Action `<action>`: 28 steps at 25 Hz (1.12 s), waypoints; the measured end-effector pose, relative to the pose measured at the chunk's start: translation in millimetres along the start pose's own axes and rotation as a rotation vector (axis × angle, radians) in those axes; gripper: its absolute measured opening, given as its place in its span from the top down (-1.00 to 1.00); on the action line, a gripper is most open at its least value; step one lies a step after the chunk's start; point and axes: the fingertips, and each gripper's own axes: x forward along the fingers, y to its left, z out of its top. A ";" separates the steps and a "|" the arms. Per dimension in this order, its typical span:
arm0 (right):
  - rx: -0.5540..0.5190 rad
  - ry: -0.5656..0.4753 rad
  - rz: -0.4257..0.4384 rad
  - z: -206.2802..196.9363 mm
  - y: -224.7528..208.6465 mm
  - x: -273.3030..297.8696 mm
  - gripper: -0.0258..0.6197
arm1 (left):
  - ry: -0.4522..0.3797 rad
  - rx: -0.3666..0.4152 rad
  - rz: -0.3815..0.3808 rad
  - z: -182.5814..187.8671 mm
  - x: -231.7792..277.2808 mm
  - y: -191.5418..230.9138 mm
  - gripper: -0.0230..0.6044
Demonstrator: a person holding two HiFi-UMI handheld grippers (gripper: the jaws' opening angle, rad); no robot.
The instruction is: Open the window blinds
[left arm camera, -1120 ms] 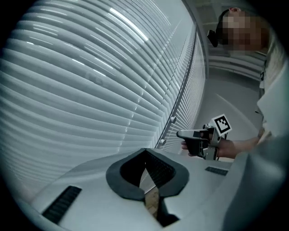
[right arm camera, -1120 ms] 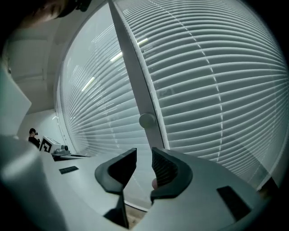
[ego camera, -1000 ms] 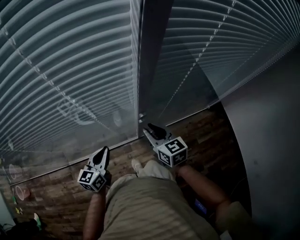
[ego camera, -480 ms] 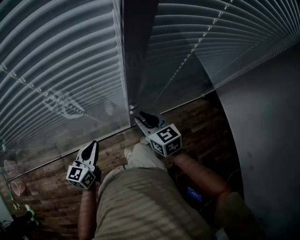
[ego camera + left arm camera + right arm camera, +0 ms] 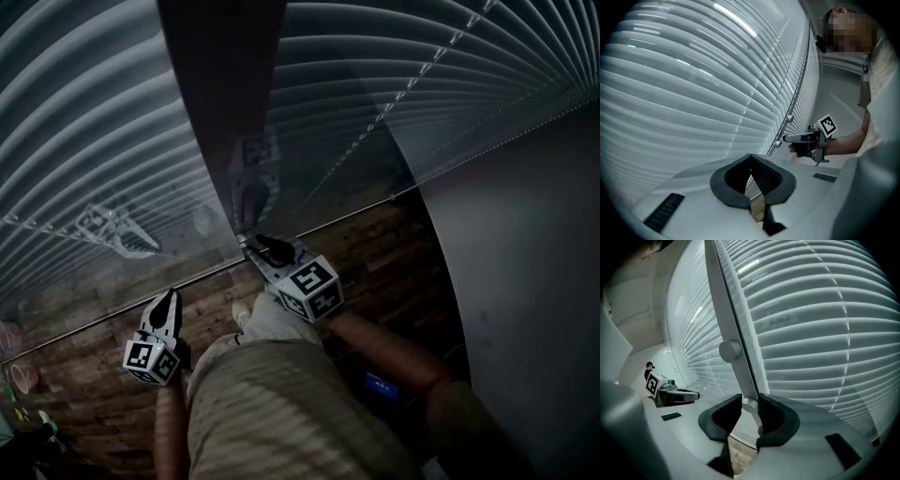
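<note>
R gripper (image 5: 749, 398) clamped on small white round knob (image 5: 749, 405) low on white upright frame bar (image 5: 726, 310), pale grey slatted window blinds (image 5: 820, 333) just ahead, both sides; L gripper (image 5: 751, 160) pinched shut, empty, off to its left.

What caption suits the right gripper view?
Right gripper clamps a small white knob on the frame between two window blinds.

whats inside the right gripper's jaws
A small white round knob on the white vertical window rail sits clamped between the pads of the right gripper. The rail's stretch below the knob is covered by the jaws.
</note>
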 end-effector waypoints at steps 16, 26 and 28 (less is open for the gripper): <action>0.014 0.083 0.121 3.8 25.8 13.4 0.63 | -0.035 -0.075 0.081 14.5 8.8 0.4 0.88; 0.031 0.091 0.133 17.1 39.6 -0.5 0.63 | -0.041 -0.084 0.085 31.6 5.5 -24.5 0.88; 0.037 0.087 0.123 14.3 40.1 -1.7 0.63 | -0.043 -0.070 0.056 34.9 7.7 -29.5 0.88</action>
